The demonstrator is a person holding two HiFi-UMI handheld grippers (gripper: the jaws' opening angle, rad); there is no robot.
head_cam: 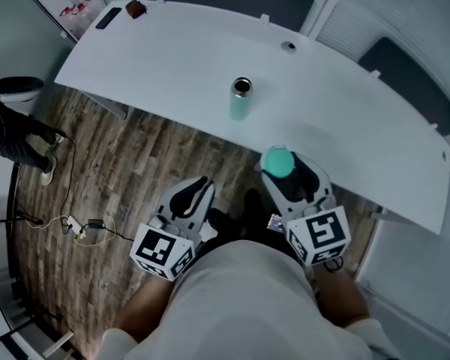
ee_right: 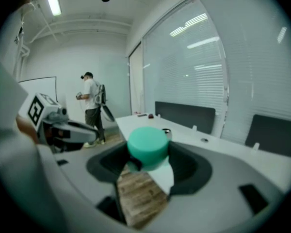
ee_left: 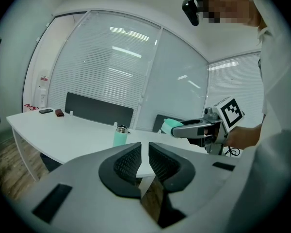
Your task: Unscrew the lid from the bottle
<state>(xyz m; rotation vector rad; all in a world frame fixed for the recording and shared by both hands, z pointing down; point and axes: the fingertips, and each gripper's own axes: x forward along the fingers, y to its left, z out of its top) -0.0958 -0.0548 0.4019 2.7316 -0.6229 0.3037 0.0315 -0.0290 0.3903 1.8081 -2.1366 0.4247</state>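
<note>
On the table [head_cam: 345, 111] the bottle [head_cam: 241, 100] stands open, and well apart from it the right gripper [head_cam: 281, 168] clamps the lid [ee_right: 147, 147], the left gripper [ee_left: 143, 159] closed empty; a loosened clamp could, I think, drop the lid to the floor [head_cam: 120, 171].

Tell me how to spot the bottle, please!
Look at the big white table. Near its middle the bottle stands upright, all alone. It is the only pale green thing on the table, and its shiny metal top is open.

A black phone [head_cam: 108, 18] and brown box [head_cam: 136, 8] lie on the white table [head_cam: 172, 55]
</note>
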